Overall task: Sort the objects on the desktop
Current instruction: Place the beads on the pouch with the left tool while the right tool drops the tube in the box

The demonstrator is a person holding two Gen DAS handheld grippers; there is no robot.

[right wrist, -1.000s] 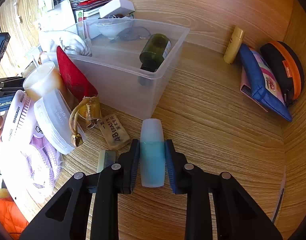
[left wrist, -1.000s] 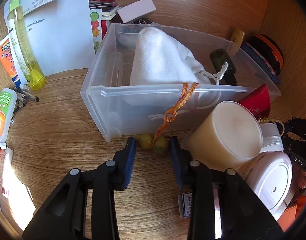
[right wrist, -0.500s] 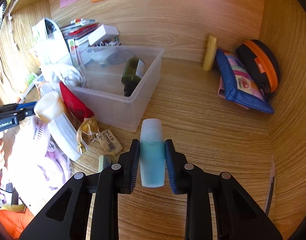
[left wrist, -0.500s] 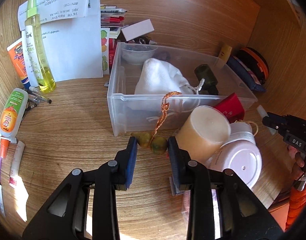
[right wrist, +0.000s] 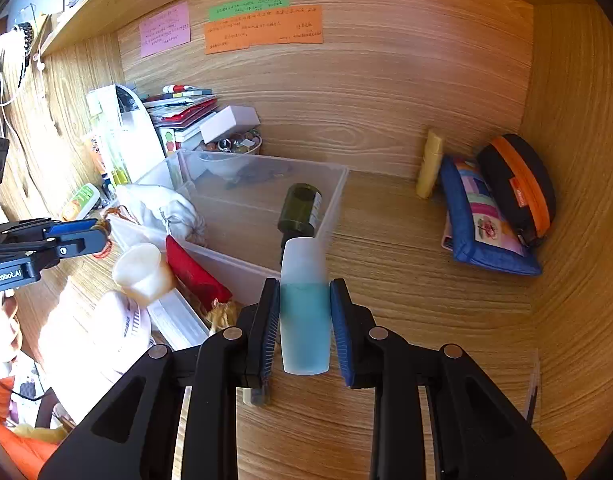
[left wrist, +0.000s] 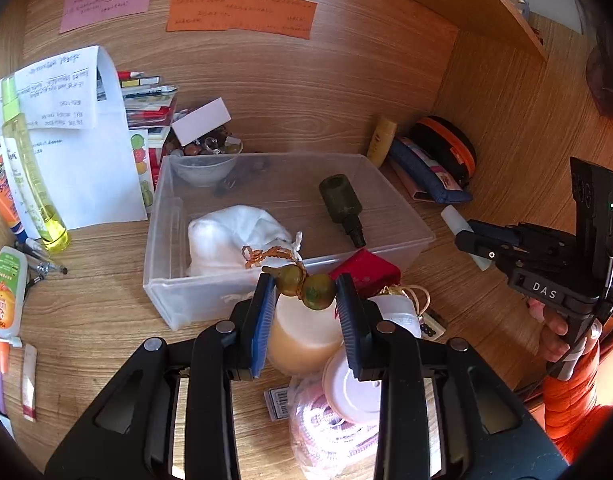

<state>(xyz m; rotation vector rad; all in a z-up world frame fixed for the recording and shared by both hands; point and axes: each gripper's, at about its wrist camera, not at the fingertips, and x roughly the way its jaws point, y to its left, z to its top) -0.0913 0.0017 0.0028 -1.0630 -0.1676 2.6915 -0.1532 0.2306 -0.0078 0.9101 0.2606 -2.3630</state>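
Observation:
My left gripper (left wrist: 305, 294) is shut on a small olive-green gourd charm (left wrist: 306, 283) with an orange braided cord, held above the front wall of the clear plastic bin (left wrist: 162, 240). The bin holds a white cloth pouch (left wrist: 234, 236), a dark green bottle (left wrist: 340, 204) and a small bowl (left wrist: 204, 170). My right gripper (right wrist: 305, 316) is shut on a pale blue bottle with a white cap (right wrist: 305, 304), held above the desk right of the bin (right wrist: 334, 200). The left gripper also shows in the right wrist view (right wrist: 86, 232).
A cream candle (left wrist: 302, 336), red pouch (left wrist: 366, 276), white lidded jars and pink cord crowd the desk in front of the bin. Papers, a yellow spray bottle (left wrist: 30, 176) and tubes stand left. Blue and black-orange pouches (right wrist: 494, 208) lean at the right wall.
Both grippers rose and pulled back from the desk. The left lifted the gourd charm off the desk to above the bin's front wall; the right lifted the blue bottle.

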